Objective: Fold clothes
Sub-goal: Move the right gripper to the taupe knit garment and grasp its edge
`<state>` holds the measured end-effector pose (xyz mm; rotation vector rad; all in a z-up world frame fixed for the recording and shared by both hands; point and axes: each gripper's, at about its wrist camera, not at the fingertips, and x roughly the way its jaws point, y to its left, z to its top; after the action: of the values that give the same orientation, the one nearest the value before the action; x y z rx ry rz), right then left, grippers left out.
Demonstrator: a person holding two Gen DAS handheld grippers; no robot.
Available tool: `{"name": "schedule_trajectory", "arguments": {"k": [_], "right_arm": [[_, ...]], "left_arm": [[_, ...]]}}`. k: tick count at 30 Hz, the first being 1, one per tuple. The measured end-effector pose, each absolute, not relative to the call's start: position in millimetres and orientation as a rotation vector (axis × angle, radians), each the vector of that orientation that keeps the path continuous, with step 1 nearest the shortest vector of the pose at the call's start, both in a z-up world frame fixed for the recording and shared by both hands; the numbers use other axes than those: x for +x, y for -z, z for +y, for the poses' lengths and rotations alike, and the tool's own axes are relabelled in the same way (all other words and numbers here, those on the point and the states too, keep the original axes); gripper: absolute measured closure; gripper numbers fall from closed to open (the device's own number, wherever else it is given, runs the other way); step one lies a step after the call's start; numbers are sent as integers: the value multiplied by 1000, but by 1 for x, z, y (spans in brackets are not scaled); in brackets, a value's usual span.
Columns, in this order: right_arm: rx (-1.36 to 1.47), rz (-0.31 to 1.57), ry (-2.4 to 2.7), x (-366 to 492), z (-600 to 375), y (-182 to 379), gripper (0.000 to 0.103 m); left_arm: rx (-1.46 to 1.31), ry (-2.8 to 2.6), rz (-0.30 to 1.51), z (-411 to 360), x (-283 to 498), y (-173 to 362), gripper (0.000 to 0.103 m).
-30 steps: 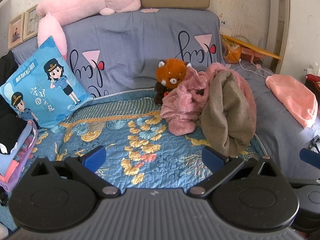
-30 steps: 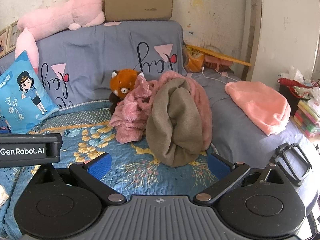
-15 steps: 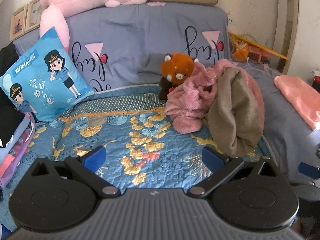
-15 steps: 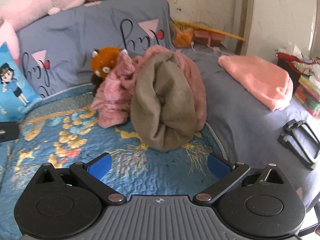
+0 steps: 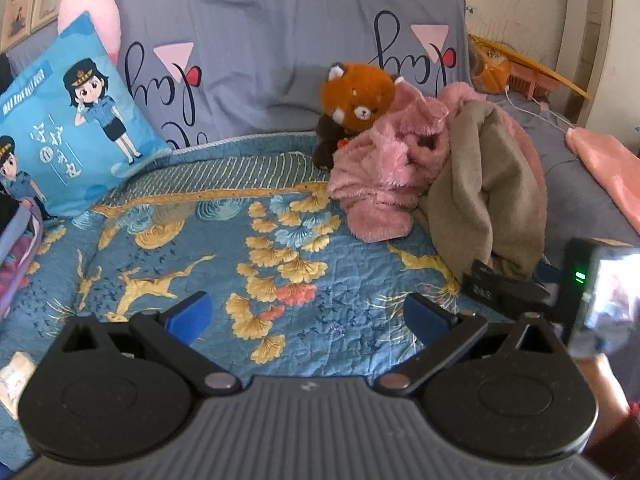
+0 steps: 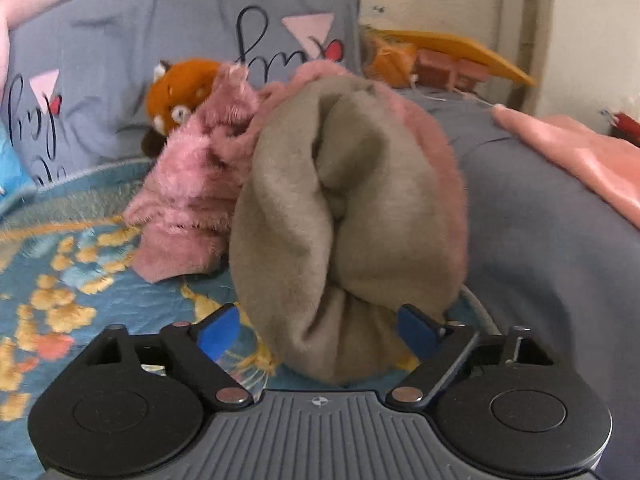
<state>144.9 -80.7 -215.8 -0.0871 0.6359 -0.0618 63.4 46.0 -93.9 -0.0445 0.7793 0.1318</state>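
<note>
A taupe fleece garment (image 6: 320, 200) lies bunched on top of a fuzzy pink garment (image 6: 188, 208), on the right part of a blue patterned quilt (image 5: 200, 248). My right gripper (image 6: 316, 332) is at the taupe garment's lower end. Its jaws are closing with that cloth between them. The right pad touches the fabric and the left pad stands just clear of it. My left gripper (image 5: 308, 316) hangs open over the bare quilt, left of the pile (image 5: 480, 192), with nothing between its fingers.
A red panda plush (image 5: 356, 92) leans behind the pink garment. A blue cartoon pillow (image 5: 68, 120) stands at the left, with stacked clothes (image 5: 16, 232) at the left edge. A peach blanket (image 6: 580, 152) lies on the grey sheet to the right.
Both grippers came down and forward toward the pile. The right one closed in on the taupe garment, which now sits between its narrowing jaws. The right gripper's body now shows in the left wrist view.
</note>
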Motion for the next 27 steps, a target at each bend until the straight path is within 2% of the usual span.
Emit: {"name": "schedule_trajectory", "arguments": {"k": [3, 4, 5, 6, 11, 17, 23, 27], "right_arm": [[-155, 650, 58, 165, -75, 233, 40], [-175, 659, 50, 172, -73, 239, 56], [-181, 666, 36, 175, -73, 243, 81], [-170, 672, 12, 176, -73, 245, 92], [-130, 619, -56, 154, -69, 235, 98], [-149, 490, -263, 79, -46, 200, 103], [-277, 363, -557, -10, 1, 163, 103], [-365, 387, -337, -2, 13, 172, 100]], "left_arm": [[-35, -144, 776, 48, 67, 99, 0], [-30, -150, 775, 49, 67, 100, 0], [-23, -156, 772, 49, 67, 101, 0], [-18, -160, 769, 50, 67, 102, 0], [-8, -186, 756, 55, 64, 102, 0], [-30, -202, 752, 69, 56, 98, 0], [-38, -261, 728, 94, 36, 84, 0], [-60, -310, 718, 114, 15, 76, 0]]}}
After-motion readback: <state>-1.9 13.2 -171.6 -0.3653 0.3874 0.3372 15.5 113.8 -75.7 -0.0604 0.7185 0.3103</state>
